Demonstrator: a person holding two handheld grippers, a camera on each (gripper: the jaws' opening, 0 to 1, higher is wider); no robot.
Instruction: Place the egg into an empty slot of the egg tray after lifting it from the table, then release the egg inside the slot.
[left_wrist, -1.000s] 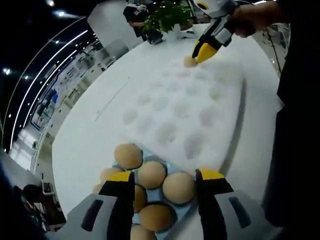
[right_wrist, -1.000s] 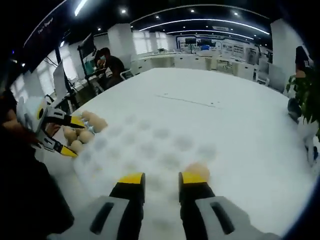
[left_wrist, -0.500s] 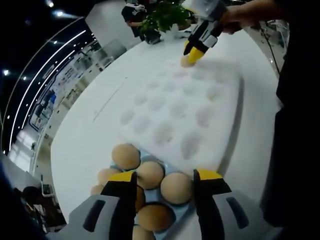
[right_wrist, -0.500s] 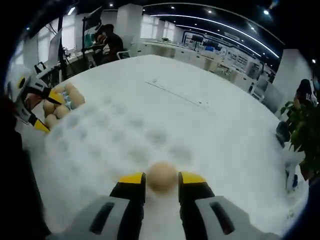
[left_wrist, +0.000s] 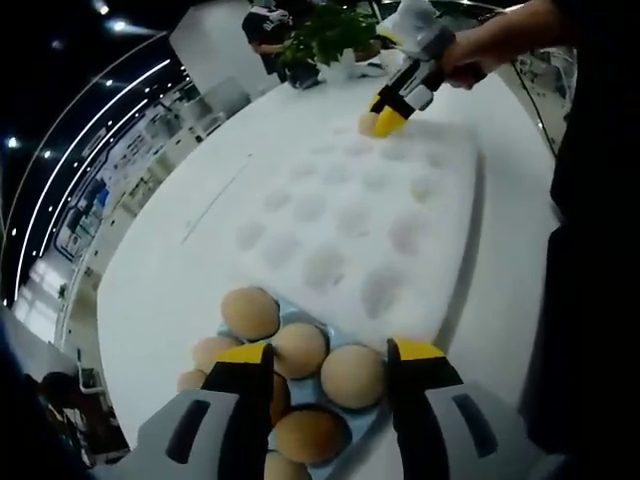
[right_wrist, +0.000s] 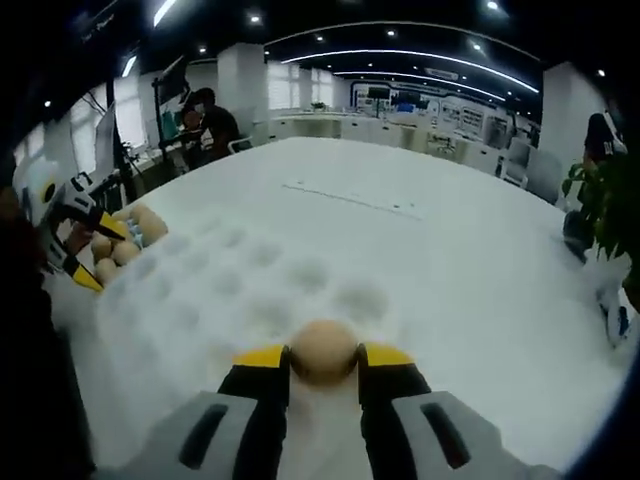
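Egg (right_wrist: 323, 350) sits pinched between the right gripper (right_wrist: 322, 360) jaws, yellow tips touching both sides, over the near edge of the white tray (right_wrist: 215, 290). In the left gripper view the same egg (left_wrist: 368, 123) is at the tray's far corner, under the right gripper (left_wrist: 388, 112), a hand (left_wrist: 480, 50) holding that tool. Cannot tell if the egg rests in a slot or is lifted off it.

White tray (left_wrist: 370, 215) lies on the white table (left_wrist: 170, 260), its slots shallow, the visible ones empty.

Left gripper (left_wrist: 325, 355) jaws stand apart, nothing between them, hovering over a blue tray (left_wrist: 368, 425) of brown eggs (left_wrist: 300, 345) at the white tray's near end. From the right gripper view the left gripper (right_wrist: 82, 240) is at far left, beside those eggs (right_wrist: 125, 240), jaws spread.

Potted plant (left_wrist: 330, 35) at the table's far end. A person (right_wrist: 210, 125) sits at a desk beyond the table. Ceiling light strips above.
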